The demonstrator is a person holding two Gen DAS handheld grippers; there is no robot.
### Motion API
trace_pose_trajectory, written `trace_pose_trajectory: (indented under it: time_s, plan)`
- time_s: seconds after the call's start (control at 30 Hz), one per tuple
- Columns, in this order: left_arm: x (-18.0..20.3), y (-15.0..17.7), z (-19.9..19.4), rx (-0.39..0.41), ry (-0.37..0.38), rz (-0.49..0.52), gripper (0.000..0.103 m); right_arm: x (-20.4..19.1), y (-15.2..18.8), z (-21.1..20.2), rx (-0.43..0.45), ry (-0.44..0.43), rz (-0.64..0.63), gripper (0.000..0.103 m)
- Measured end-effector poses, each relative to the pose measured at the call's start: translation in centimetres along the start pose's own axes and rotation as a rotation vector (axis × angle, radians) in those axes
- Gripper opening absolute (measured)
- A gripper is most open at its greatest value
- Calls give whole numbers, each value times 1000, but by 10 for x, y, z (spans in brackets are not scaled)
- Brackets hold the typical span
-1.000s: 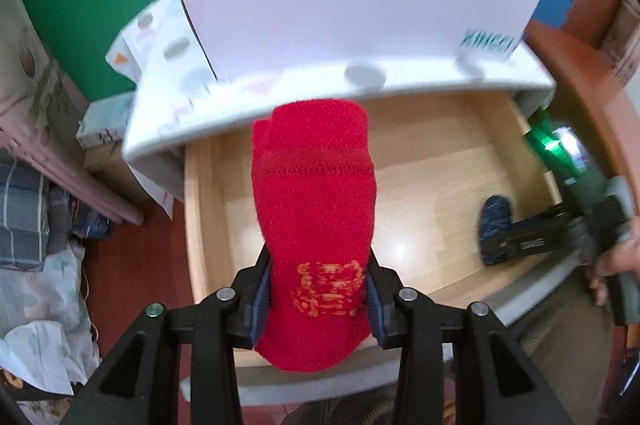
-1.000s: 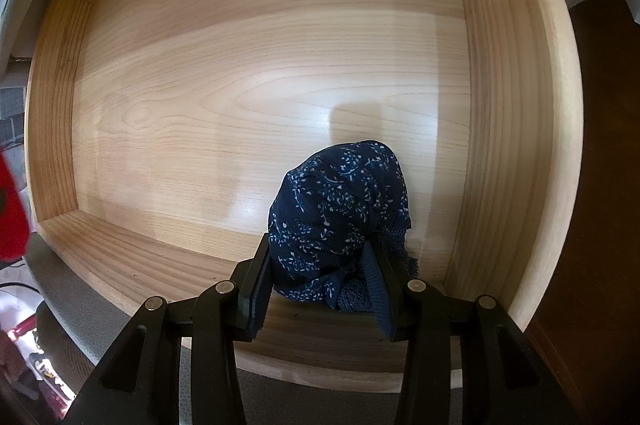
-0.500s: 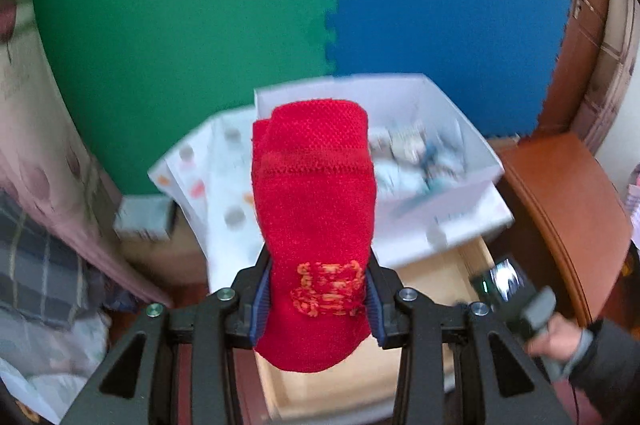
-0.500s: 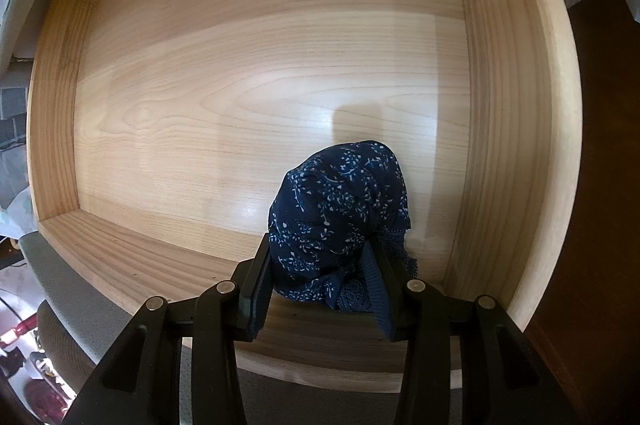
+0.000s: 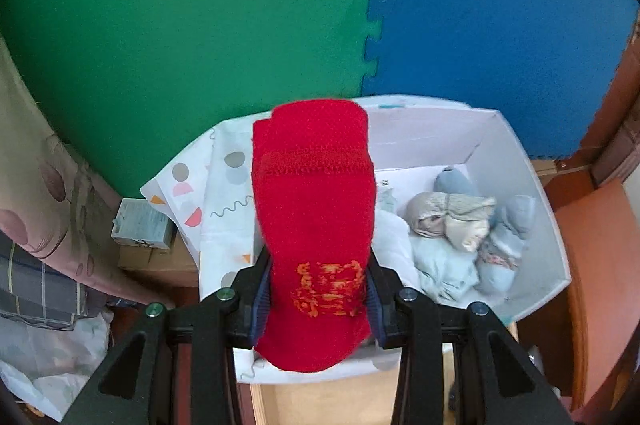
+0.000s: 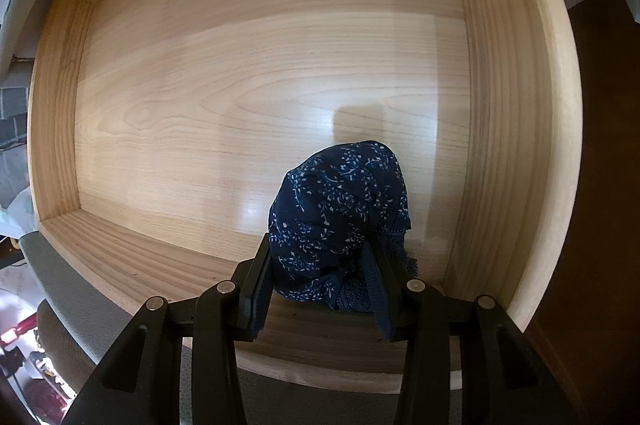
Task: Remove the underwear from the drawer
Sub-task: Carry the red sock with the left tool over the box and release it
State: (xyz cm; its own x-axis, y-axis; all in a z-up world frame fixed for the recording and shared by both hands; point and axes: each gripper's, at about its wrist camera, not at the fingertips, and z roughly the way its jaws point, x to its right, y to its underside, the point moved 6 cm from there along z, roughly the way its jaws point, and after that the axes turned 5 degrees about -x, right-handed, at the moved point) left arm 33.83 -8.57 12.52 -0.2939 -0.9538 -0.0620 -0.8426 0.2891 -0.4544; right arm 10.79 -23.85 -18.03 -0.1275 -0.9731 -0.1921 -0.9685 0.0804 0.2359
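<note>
My left gripper [image 5: 316,299] is shut on a rolled red garment [image 5: 314,209] with orange embroidery, held up over the near edge of a white box [image 5: 536,185]. Several pale rolled garments [image 5: 452,225] lie inside that box. In the right wrist view, my right gripper [image 6: 320,279] is shut on a dark blue roll of underwear with a small white floral print [image 6: 340,213]. That roll rests on the floor of the wooden drawer [image 6: 240,97], near its front right corner.
Green and blue foam mats [image 5: 376,5] cover the wall behind the box. A dotted white sheet [image 5: 216,193] lies under the box at its left. Small cardboard boxes [image 5: 140,225], a curtain and bedding sit at far left. Red-brown wooden furniture [image 5: 600,245] stands at right.
My left gripper rose with the red garment from above the open drawer to over the white box, whose inside now shows. The right gripper and the blue roll stayed still.
</note>
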Motion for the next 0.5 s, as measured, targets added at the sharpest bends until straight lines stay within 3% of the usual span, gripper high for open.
trace_pose_trajectory:
  time_s: [0.23, 0.5]
  plan:
    - [9, 2, 31, -28, -42, 23, 46, 6, 2, -1, 4, -8, 2, 40]
    - [7, 4, 21, -26, -38, -14, 51, 11, 0, -2, 6, -13, 11, 39]
